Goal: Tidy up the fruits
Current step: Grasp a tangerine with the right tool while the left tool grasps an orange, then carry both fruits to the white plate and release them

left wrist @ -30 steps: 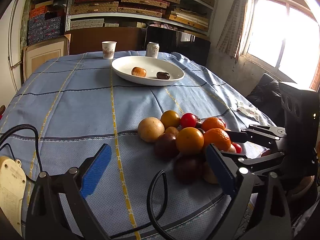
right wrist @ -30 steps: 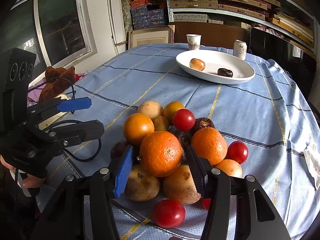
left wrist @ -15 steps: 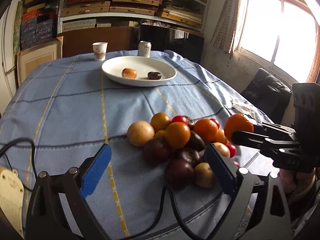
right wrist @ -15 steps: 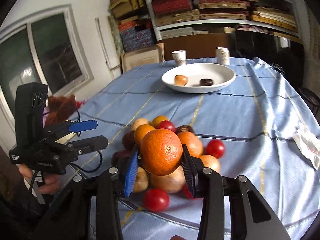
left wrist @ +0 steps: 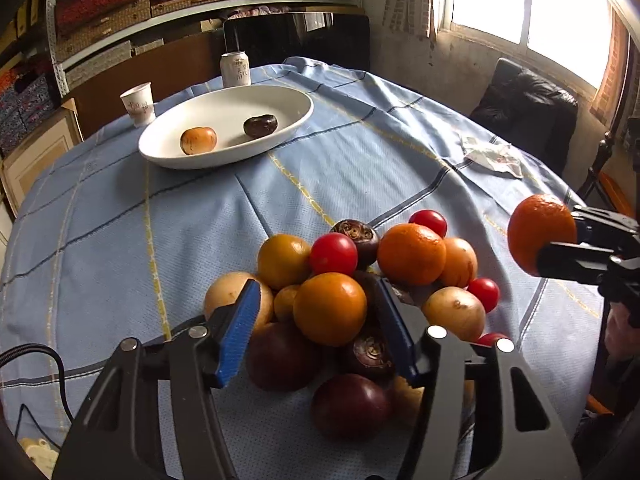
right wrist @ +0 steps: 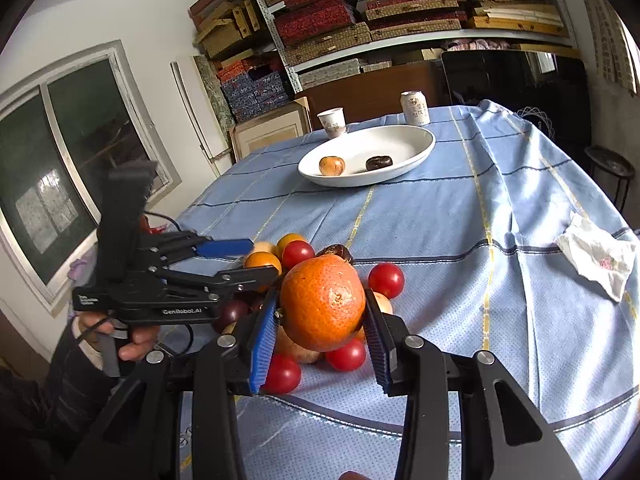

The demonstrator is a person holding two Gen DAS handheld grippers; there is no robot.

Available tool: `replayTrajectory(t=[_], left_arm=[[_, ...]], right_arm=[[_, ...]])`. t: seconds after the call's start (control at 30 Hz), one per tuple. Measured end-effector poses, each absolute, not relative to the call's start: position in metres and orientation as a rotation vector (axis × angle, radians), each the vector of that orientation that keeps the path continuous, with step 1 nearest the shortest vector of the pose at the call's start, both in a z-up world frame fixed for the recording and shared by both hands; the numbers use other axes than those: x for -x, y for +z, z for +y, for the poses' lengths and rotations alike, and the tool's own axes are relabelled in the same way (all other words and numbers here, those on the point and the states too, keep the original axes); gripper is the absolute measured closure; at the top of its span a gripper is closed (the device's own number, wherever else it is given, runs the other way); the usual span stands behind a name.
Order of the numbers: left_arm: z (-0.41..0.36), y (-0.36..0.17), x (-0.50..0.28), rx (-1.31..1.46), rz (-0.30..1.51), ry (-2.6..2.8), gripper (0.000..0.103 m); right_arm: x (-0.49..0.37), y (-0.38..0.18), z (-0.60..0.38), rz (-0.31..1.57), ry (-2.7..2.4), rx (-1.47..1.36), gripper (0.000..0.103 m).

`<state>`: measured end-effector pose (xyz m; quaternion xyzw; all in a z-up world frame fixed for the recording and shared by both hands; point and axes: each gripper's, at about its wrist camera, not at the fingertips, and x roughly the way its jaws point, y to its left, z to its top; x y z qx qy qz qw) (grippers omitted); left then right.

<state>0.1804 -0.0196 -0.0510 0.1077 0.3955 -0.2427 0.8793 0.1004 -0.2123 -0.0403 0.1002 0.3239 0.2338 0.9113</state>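
Observation:
A pile of fruit lies on the blue tablecloth: oranges, red tomatoes, dark purple fruits, tan ones. My right gripper is shut on an orange and holds it above the pile; it also shows in the left wrist view. My left gripper is open, its blue pads on either side of an orange-yellow fruit atop the pile; it also shows in the right wrist view. A white oval plate at the far side holds a tan fruit and a dark fruit.
A paper cup and a drink can stand behind the plate. A crumpled tissue lies near the table's right edge. A black cable runs along the near left. Shelves and a dark chair stand beyond the table.
My right gripper has closed on the orange and lifted it off the pile. My left gripper has moved forward over the pile and now straddles the orange-yellow fruit.

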Motion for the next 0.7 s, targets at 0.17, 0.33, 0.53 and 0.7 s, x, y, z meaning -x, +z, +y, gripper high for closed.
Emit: replayTrajectory(t=[0.17, 0.33, 0.53, 0.7], left_arm=[[-0.015, -0.053, -0.182, -0.186, 0.851, -0.559, 0.048], [-0.013, -0.056, -0.185, -0.151, 0.873, -0.612, 0.049], [-0.013, -0.056, -0.182, -0.156, 0.865, -0.614, 0.065], [-0.007, -0.05, -0.182, -0.104, 0.871, -0.616, 0.066]], right_arm=[[-0.103, -0.046, -0.214, 0.679, 0.488, -0.221, 0.062], [-0.102, -0.046, -0.215, 0.674, 0.485, -0.225, 0.062], [-0.102, -0.045, -0.212, 0.678, 0.488, -0.225, 0.062], [-0.105, -0.041, -0.213, 0.676, 0.502, -0.228, 0.062]])
